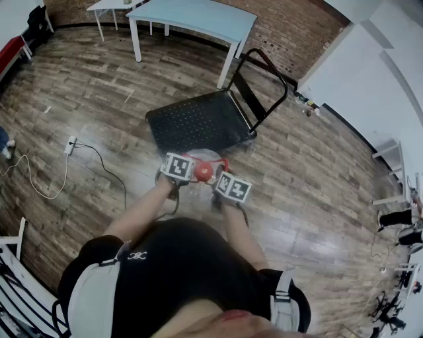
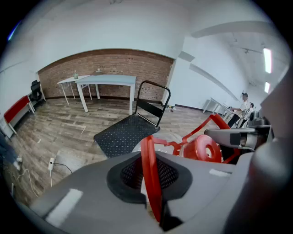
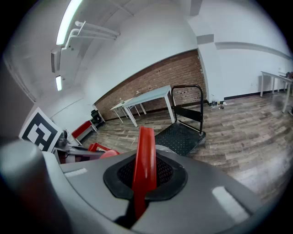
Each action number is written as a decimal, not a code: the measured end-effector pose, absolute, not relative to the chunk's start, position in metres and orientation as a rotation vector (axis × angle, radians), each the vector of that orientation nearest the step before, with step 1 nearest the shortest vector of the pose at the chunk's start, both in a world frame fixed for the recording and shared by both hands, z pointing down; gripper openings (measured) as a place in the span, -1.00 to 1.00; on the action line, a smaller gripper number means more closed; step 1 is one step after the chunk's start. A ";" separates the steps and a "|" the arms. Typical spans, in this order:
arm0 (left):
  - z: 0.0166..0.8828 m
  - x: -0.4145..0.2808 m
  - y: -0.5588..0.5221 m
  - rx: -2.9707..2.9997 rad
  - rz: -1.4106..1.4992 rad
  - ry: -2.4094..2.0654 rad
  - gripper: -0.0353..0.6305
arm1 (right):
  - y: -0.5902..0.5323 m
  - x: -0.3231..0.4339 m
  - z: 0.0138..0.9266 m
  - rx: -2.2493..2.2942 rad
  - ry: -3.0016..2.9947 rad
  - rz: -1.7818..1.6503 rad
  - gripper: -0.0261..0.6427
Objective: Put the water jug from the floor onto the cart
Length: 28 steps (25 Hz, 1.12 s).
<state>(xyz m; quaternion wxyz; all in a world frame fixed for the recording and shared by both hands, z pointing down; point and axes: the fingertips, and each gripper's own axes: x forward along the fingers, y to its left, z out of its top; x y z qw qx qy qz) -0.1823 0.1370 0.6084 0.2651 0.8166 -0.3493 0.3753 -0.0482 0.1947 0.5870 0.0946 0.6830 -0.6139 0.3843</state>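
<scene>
Head view: we clench left gripper (image 2: 153, 196) and right gripper (image 3: 138, 196) jaws on the jug's (image 1: 198, 157) handle (image 3: 144, 157) to share its weight.

Water jug (image 1: 200, 157) body mostly hidden under both marker cubes (image 1: 177, 166); only the red cap and bits show. Handle (image 2: 150, 160) lower end vanishes between left gripper (image 2: 154, 201) fingers (image 2: 82, 192). Table (image 1: 198, 16) cut by top edge. Floor clutter (image 1: 307, 105) too small to tell.

Clear water jug (image 1: 202, 164), red cap and handle, upright, just near of black flatbed cart (image 1: 198, 122), push-handle raised right.
</scene>
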 end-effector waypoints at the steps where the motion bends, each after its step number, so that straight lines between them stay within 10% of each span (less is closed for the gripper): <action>1: 0.609 -0.184 0.133 2.216 1.020 -0.962 -0.85 | 0.193 -0.049 0.588 2.020 -1.823 1.145 -0.88; 28: 0.612 -0.119 0.135 2.202 0.974 -1.099 -0.85 | 0.193 0.018 0.602 1.905 -1.914 1.118 -0.88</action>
